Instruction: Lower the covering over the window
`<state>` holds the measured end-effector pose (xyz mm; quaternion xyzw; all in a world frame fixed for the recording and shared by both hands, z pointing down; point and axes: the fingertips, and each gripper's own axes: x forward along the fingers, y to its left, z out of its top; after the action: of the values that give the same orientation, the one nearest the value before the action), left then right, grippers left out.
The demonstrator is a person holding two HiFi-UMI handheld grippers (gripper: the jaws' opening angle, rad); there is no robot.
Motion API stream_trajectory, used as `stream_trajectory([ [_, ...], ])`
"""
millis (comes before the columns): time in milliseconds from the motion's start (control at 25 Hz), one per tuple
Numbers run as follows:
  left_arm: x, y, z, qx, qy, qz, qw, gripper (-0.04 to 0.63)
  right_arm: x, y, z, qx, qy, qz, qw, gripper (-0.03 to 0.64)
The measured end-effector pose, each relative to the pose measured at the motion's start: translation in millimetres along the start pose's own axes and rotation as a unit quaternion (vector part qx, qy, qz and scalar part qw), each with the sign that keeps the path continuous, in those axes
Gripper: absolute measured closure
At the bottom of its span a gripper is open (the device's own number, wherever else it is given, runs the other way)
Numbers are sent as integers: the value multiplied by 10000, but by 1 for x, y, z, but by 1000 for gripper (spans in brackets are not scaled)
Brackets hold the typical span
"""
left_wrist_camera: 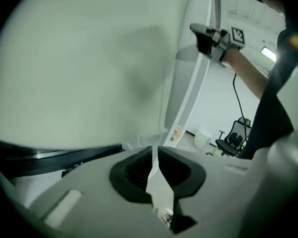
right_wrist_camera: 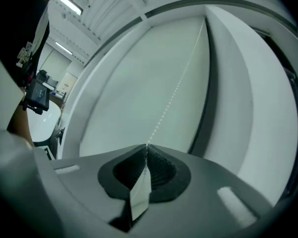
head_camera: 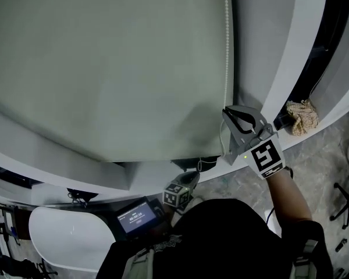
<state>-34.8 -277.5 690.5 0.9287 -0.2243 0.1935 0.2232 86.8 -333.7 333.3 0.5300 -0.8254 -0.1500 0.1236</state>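
right gripper view: right claw (right_wrist_camera: 147, 147) pressed together on the bead chain (right_wrist_camera: 175, 89) beside the roller blind (right_wrist_camera: 134, 78), a grip suited to hauling the loop. head view: right forearm (head_camera: 294, 193) reaches up from the body to the chain; blind's hem hangs just above the sill (head_camera: 46, 156). left claw (left_wrist_camera: 154, 150), slightly spread and empty, sits low by the torso.

Crumpled cloth (head_camera: 302, 117) occupies sill (head_camera: 336, 116) beside right gripper (head_camera: 228, 114)
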Motion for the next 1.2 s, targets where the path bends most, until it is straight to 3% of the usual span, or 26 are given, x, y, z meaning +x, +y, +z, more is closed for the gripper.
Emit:
stream_trajectory([
  [40, -9, 4, 21, 51, -289, 110, 9995, 554, -1, 4, -14, 92, 78, -90, 9999, 606],
  [120, -34, 10, 68, 167, -788, 468, 9957, 476, 1, 10, -30, 139, 167, -199, 9996, 606],
  [200, -54, 10, 106, 261, -1107, 740, 9908, 436, 2, 7, -36, 91, 225, -243, 9994, 606],
  [280, -56, 7, 113, 237, -1284, 624, 9895, 447, -7, -2, -41, -9, 387, -327, 9987, 606],
  [400, -43, -1, 101, 70, -1284, 223, 9914, 487, -35, -16, -46, -149, 636, -613, 9960, 604],
  [600, -19, -31, 97, 204, -1066, -297, 9937, 508, -93, -48, -51, -365, 1086, -1271, 9853, 604],
  [760, -3, -43, 96, 299, -993, -486, 9934, 511, -147, -68, -44, 165, 1042, -1715, 9795, 604],
  [920, 6, -57, 106, 307, -983, -674, 9924, 515, -207, -87, -38, 174, 1043, -2267, 9682, 603],
  [1040, 6, -80, 129, 261, -1257, -1021, 9865, 526, -219, -67, -33, 799, 438, -1490, 9846, 603],
  [1120, 2, -105, 159, 220, -1594, -1431, 9765, 526, -206, -44, -27, 1147, 43, -856, 9897, 604],
  [1200, -8, -132, 195, 236, -1988, -1810, 9629, 526, -181, -19, -21, 898, -43, -431, 9950, 604],
])
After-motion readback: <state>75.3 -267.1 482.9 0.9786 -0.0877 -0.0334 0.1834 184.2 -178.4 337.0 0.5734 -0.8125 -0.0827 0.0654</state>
